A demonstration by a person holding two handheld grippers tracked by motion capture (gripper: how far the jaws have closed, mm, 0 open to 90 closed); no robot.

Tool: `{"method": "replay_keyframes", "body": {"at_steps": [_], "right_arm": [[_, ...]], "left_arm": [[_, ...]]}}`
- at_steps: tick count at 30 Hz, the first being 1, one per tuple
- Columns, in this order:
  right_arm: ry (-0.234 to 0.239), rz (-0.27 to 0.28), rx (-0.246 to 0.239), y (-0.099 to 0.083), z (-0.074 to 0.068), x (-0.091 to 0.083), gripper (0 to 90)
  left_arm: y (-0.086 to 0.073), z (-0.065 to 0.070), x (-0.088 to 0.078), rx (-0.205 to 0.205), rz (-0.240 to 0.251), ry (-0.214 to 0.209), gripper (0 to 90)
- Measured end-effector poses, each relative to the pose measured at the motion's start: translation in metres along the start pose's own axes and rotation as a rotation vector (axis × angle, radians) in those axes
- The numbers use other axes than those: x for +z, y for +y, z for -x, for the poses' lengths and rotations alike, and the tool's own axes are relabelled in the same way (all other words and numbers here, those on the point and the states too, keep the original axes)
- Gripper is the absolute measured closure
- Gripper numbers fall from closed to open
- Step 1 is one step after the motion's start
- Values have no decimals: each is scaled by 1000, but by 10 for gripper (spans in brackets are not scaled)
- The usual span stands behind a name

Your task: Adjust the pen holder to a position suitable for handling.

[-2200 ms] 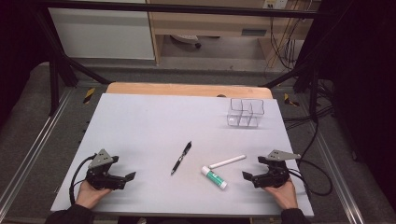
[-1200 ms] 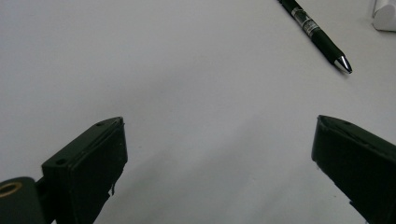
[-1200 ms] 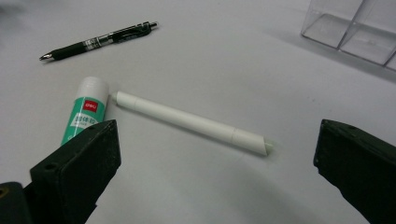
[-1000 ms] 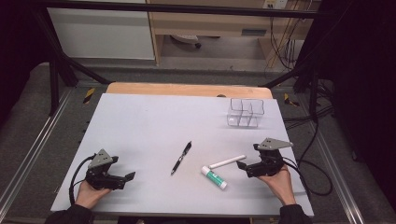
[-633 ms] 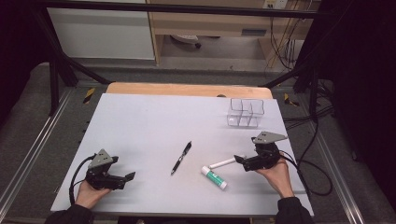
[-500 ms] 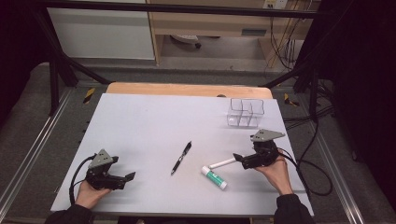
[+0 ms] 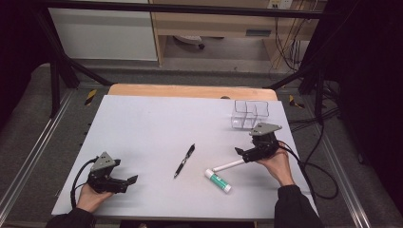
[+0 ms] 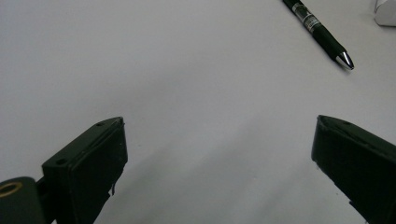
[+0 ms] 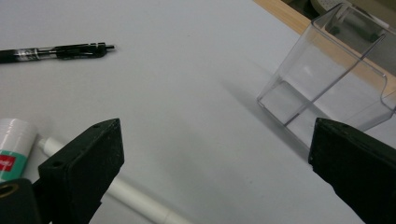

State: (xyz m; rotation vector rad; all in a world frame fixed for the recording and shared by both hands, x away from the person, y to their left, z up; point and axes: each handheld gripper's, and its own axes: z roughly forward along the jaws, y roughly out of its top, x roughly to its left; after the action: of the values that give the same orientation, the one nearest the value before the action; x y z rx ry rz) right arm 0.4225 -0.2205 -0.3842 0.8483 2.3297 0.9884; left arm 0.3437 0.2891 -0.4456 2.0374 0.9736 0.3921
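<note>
In the lower left of the high view I held my left tool (image 7: 124,181) low over the pale grey counter (image 7: 157,128), its jaws spread wide with bare surface between them; in the left gripper view the tip of the black click pen with a silver point (image 8: 322,34) lay in the upper right of the frame, well apart from the jaws. A little farther up, right of centre in the high view, the white glue stick with a green label (image 7: 218,181) lay flat, and the slim white plastic rod (image 7: 229,165) lay just above it, slanting up to the right. My right tool (image 7: 243,153) was at the upper end of that rod, jaws wide and holding nothing. In the right gripper view the rod (image 9: 126,195) ran along the bottom edge beside the left jaw, with the glue stick (image 9: 14,144) at the left edge; I could not tell whether the jaw touched the rod. The pen (image 7: 184,160) lay near the middle of the high view, apart from both tools. Farthest off, in the upper right, stood the clear plastic compartment box (image 7: 249,113), just beyond my right tool.
</note>
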Motion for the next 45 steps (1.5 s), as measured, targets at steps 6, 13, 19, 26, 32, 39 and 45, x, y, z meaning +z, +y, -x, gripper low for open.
{"method": "replay_keyframes", "body": {"at_steps": [6,13,19,26,32,39,45], "right_arm": [[-28,-19,-43,9,5,7,45],[-55,-32,-93,16,10,13,68],[-84,-42,-157,23,17,18,118],[-101,-55,-221,29,21,23,176],[-124,-58,-288,38,23,29,256],[-136,-80,-352,48,30,37,337],[-147,-82,-375,52,38,47,401]], "left_arm": [[0,0,0,-1,-3,1,33],[0,0,1,3,-5,1,33],[0,0,1,3,-6,2,34],[-1,0,1,3,-9,3,34],[-1,0,2,5,-11,2,35],[-1,0,2,7,-13,3,36],[-1,-1,2,10,-15,1,37]]}}
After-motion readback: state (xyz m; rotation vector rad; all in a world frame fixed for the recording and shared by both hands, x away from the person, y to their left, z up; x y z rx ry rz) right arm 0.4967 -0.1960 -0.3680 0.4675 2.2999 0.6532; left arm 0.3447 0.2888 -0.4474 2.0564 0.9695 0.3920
